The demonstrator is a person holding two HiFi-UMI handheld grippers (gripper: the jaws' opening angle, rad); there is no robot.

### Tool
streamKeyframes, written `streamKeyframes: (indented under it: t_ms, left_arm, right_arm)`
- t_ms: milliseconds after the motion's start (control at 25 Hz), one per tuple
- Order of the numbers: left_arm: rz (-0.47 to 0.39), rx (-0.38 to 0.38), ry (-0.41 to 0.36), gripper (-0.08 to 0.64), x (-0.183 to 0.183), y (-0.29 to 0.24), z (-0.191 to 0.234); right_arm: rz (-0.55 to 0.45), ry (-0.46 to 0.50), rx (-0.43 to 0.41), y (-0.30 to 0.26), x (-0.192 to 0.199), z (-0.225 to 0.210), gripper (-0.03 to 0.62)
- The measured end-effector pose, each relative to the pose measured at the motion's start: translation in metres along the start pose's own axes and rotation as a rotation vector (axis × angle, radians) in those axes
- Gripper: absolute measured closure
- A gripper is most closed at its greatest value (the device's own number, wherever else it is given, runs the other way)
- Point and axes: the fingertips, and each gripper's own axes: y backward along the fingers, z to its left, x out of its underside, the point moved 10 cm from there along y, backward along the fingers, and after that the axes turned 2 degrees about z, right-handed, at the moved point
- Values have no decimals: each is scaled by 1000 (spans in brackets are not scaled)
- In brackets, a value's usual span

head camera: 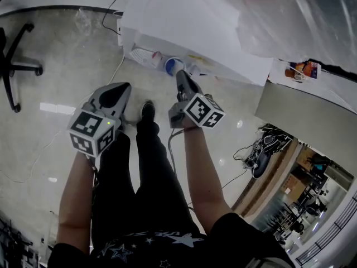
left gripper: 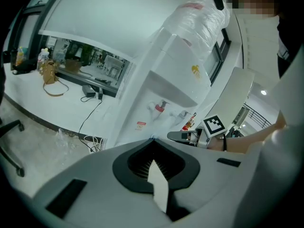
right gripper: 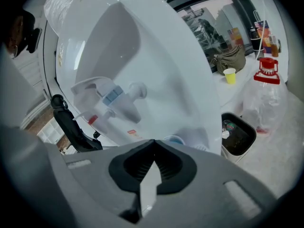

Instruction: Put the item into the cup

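Head view: our left tool [head camera: 124, 88] and right tool [head camera: 182, 76] face a water dispenser [head camera: 184, 21]; the cup [head camera: 173, 66] sits at its front, just ahead of the right tool.
Left gripper view: jaws closed, empty.
Right gripper view: jaws closed, empty; cup [right gripper: 174, 139] just past them.

Head view steeply down over legs [head camera: 146, 172] and floor [head camera: 50, 88], dispenser [head camera: 189, 27] at top, left gripper view faces dispenser from farther back, catching right gripper [left gripper: 172, 136], right gripper view close to taps [right gripper: 114, 96], dispenser in all three.
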Motion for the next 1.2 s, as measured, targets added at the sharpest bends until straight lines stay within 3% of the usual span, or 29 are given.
streamKeyframes:
  t_ms: [240,600,640,720,1200]
  left_arm:
    - [42,8,-3,554,5,0,0]
    - [51,3,10,554,6,9,6]
    - [48,3,12,554,6,10,7]
    - [37,2,10,554,5,13,7]
    - [49,36,-19,554,-4,51,-6]
  right_arm:
    - [45,20,34,-9,2,-3,591]
    - [23,20,84,-11,2,-1,584]
    - [27,15,87,-10,3,0,529]
    - [31,3,91,-7,6,2,518]
    - [-49,-18,139,47,8,37,518]
